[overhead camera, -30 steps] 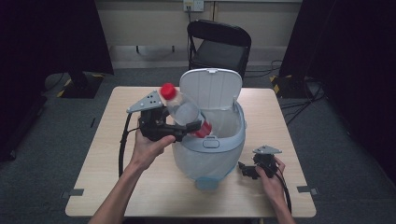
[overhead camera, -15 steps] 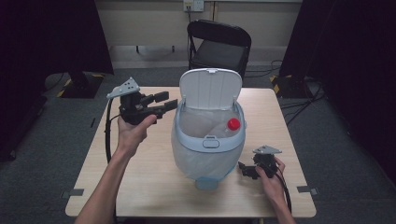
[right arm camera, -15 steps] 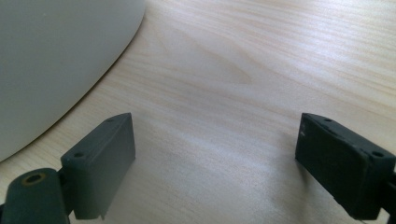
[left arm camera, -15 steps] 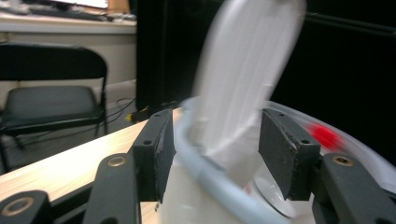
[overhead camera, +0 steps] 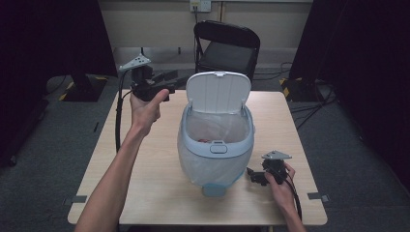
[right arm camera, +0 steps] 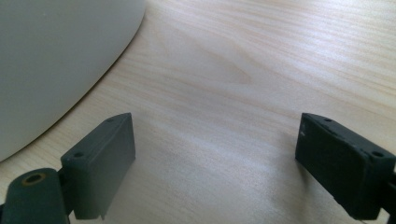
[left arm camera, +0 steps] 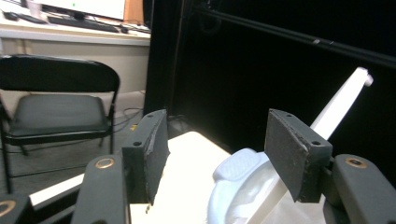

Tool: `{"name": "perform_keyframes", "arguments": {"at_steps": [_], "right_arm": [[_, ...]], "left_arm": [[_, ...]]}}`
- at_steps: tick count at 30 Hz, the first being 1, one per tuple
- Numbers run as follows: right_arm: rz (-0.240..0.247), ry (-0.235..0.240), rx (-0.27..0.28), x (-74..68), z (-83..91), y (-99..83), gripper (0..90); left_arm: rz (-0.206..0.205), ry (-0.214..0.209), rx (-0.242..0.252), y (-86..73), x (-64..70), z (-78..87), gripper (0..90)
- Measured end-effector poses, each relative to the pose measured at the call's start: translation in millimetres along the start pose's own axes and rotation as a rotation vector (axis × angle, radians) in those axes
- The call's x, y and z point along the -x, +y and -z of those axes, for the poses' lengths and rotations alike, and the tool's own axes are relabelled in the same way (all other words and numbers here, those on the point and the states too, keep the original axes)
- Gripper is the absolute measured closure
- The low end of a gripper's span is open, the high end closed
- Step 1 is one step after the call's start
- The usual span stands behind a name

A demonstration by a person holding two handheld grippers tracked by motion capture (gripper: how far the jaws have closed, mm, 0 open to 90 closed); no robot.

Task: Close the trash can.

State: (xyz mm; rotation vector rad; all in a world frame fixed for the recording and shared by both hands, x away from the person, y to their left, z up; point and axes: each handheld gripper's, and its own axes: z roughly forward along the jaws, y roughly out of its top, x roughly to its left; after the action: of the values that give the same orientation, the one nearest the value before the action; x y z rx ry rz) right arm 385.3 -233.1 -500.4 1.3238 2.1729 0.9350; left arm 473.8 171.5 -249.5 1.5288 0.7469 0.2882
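At centre frame the bin [overhead camera: 216, 145] stands lid-up on the worktop [overhead camera: 159, 179], something red, probably the discarded bottle, inside. Left tongs [overhead camera: 167, 90], upper left, apart and empty; right tongs [overhead camera: 251, 175] apart, resting. Likely next: closing the lid.

A lab or recording studio: black curtains [overhead camera: 48, 43] flank 1 wooden table [overhead camera: 159, 193], tape marks on grey carpet, a folding chair [overhead camera: 226, 48], monitor and keyboard [left arm camera: 79, 21] behind.
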Motion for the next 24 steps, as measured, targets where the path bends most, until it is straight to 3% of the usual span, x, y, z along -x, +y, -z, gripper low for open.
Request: {"name": "perform_keyframes", "arguments": {"at_steps": [3,9,11,13,19,20,21,24], "right_arm": [[0.0,0.0,0.0,0.0,0.0,0.0,11.0],[0.001,0.0,0.0,0.1,0.0,0.0,11.0],[0.001,0.0,0.0,0.1,0.0,0.0,11.0],[0.001,0.0,0.0,0.1,0.0,0.0,11.0],[0.0,-0.001,0.0,-0.1,0.1,-0.1,11.0],[0.0,-0.001,0.0,-0.1,0.1,-0.1,11.0],[-0.001,-0.001,0.0,-0.1,0.0,-0.1,11.0],[-0.001,-0.001,0.001,-0.1,0.1,-0.1,11.0]], "left_arm": [[-0.008,-0.101,-0.03,-1.4,3.9,-0.3,38.7],[-0.122,-0.184,-0.124,-16.0,41.6,1.6,34.1],[-0.173,-0.178,-0.151,-24.4,56.4,1.2,31.6],[-0.191,-0.175,-0.17,-32.3,67.9,-1.5,29.5],[-0.242,-0.183,-0.237,-48.3,82.9,-17.0,26.4],[-0.215,-0.212,-0.241,-51.0,84.0,-18.4,26.2],[-0.225,-0.21,-0.235,-53.2,86.4,-17.9,25.8],[-0.307,-0.181,-0.247,-58.9,94.8,-17.8,25.2]]}}
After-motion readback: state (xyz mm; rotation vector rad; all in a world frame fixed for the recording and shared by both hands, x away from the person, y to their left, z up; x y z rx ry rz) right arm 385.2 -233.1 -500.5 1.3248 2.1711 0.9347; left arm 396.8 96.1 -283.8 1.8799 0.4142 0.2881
